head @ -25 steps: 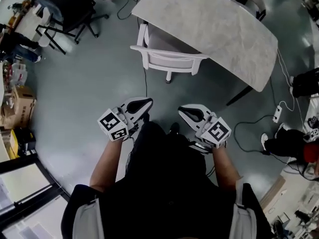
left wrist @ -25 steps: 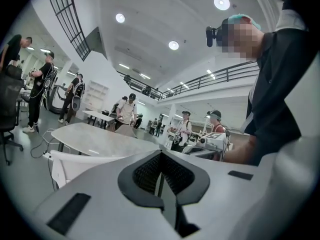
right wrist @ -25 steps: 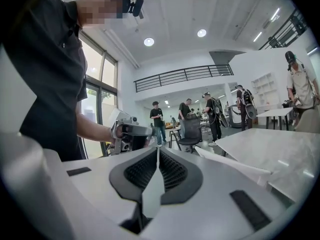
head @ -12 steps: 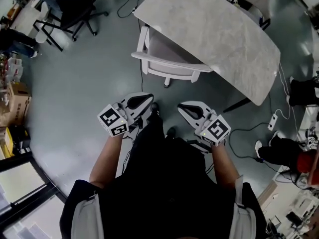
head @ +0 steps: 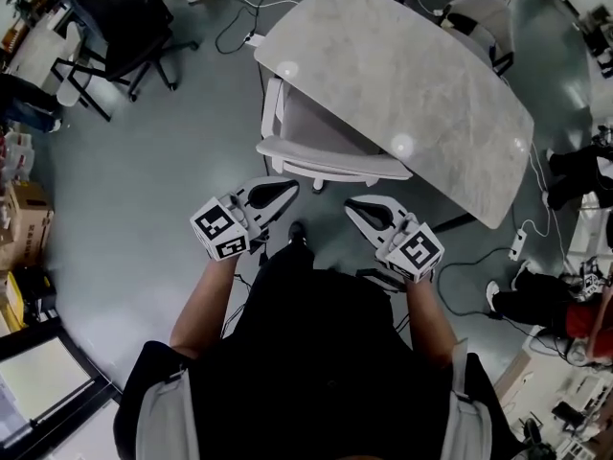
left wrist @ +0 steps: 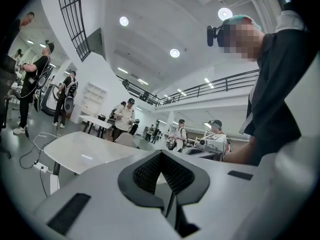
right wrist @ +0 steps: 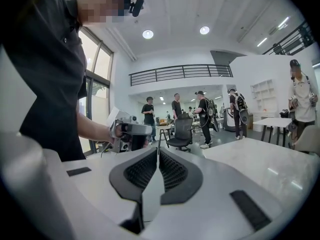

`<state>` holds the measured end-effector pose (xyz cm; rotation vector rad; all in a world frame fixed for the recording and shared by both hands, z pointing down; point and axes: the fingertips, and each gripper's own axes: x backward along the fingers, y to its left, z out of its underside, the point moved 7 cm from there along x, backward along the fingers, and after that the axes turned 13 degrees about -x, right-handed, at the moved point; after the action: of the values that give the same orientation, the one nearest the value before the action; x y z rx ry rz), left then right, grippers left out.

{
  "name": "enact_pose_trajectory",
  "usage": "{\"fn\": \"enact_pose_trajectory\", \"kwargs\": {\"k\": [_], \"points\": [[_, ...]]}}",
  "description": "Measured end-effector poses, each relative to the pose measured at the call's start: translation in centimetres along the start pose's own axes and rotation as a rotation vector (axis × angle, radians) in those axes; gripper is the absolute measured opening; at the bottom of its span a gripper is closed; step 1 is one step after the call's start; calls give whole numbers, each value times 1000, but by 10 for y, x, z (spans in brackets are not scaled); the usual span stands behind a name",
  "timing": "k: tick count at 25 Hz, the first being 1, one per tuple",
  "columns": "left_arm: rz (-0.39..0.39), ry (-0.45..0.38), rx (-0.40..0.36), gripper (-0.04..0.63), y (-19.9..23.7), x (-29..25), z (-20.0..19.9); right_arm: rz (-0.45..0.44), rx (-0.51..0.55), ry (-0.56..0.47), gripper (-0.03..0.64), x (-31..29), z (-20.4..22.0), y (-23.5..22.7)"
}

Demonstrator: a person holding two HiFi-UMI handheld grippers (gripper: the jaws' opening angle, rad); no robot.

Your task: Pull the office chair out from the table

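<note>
Poised before the office chair (head: 318, 118) tucked under the table (head: 412, 75)
Just past left gripper (head: 283, 191) and right gripper (head: 354, 207) — both pressed together, empty — with backrest (head: 330, 167) running left-right, left nearer.

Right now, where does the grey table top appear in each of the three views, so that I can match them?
Head view: the table top fills the upper centre, partly covering the office chair.
Left gripper view: the table top lies at lower left.
Right gripper view: it lies at lower right.
Shared landmark: the person's black shirt, in all three.
</note>
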<state>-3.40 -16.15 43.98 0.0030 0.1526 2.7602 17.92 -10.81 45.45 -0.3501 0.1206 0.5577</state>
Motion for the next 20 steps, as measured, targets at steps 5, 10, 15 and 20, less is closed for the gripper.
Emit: {"fn": "enact_pose_trajectory", "kwargs": {"k": [5, 10, 15, 20], "points": [[36, -20, 3, 11, 40, -7, -8, 52, 3, -7, 26, -21, -19, -24], [84, -22, 22, 11, 72, -20, -10, 92, 3, -22, 26, -38, -40, -44], [102, -19, 37, 11, 89, -40, -5, 84, 13, -39, 26, -43, -52, -58], [64, -22, 12, 11, 98, -66, -9, 39, 27, -60, 26, -40, -58, -89]]}}
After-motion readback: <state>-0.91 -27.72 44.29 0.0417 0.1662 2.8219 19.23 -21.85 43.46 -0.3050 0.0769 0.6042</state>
